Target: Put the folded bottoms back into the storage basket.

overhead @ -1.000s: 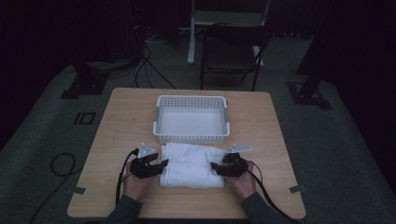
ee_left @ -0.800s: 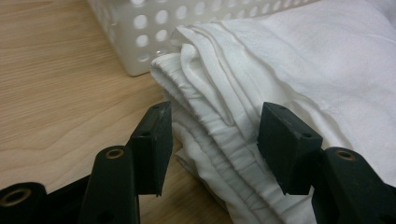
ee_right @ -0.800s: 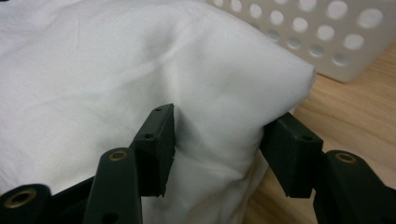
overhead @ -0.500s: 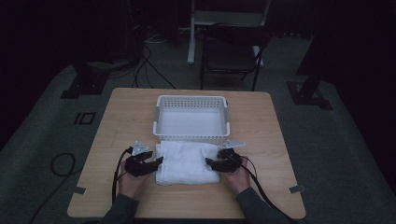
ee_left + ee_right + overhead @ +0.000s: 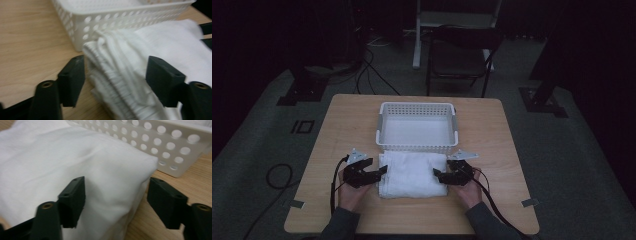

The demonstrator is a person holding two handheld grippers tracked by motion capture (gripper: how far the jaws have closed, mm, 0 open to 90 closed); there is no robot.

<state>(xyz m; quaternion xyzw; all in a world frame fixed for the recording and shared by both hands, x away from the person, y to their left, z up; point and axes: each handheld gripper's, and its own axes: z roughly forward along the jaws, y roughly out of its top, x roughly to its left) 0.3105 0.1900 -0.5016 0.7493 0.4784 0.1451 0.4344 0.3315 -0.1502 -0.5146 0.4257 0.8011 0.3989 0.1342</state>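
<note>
Between the two claws, just in front of the white basket (image 5: pixel 417 127), a folded white towel (image 5: pixel 412 174) lies on the surface (image 5: pixel 347 120). It looks soft, light and floppy; best taken at both side edges together. Left claw (image 5: pixel 381 171) and right claw (image 5: pixel 438 175) have just been opening, jaws wide astride the edges, pressing nothing. Seen from the left claw, the stacked folds (image 5: pixel 117 82) show; the high view flattens them.

Soft white cloth towel (image 5: pixel 412 174), perforated glossy plastic basket (image 5: pixel 417 145), matt wood-grain table (image 5: pixel 502 145)
</note>
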